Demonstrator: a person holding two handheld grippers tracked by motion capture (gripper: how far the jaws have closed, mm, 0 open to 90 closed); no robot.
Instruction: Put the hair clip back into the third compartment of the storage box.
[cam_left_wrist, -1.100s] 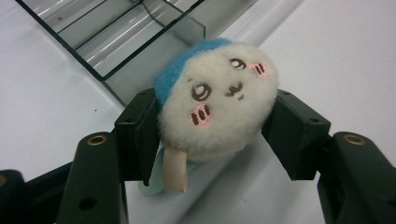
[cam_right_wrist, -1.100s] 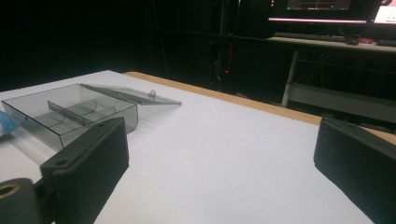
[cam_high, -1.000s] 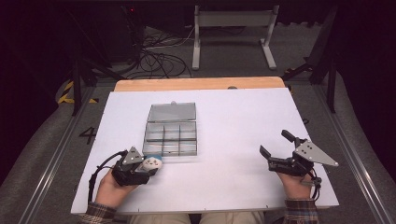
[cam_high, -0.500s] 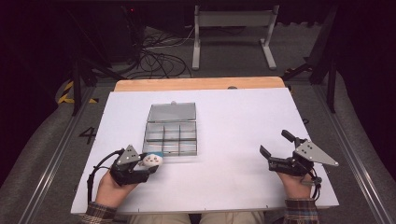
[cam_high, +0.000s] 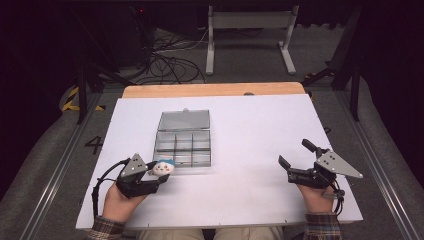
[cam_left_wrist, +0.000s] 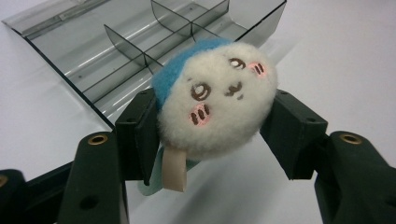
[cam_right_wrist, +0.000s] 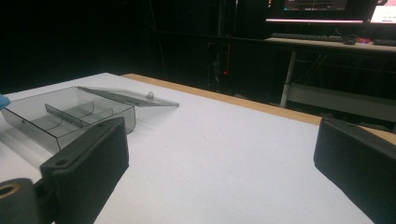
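Your left hand-held gripper (cam_high: 152, 176) is clamped on a small round plush toy (cam_left_wrist: 215, 95), white and fluffy with a blue cap and a drawn face with pink cheeks. In the left gripper view the two black jaws press against the toy's sides, and a pale tag hangs from its underside. In the high view the plush toy (cam_high: 163, 167) sits at the near left of the white bench (cam_high: 250, 130), just beside the near left corner of the clear divided organizer box (cam_high: 183, 145); whether it touches the box you cannot tell. The box lies with its lid (cam_high: 184, 120) swung open and flat on the far side, its compartments bare.

Your right hand-held gripper (cam_high: 296, 166) rests near the bench's right edge, well apart from the box, its jaws spread wide with nothing between them. In the right gripper view the box (cam_right_wrist: 70, 114) lies at the left.
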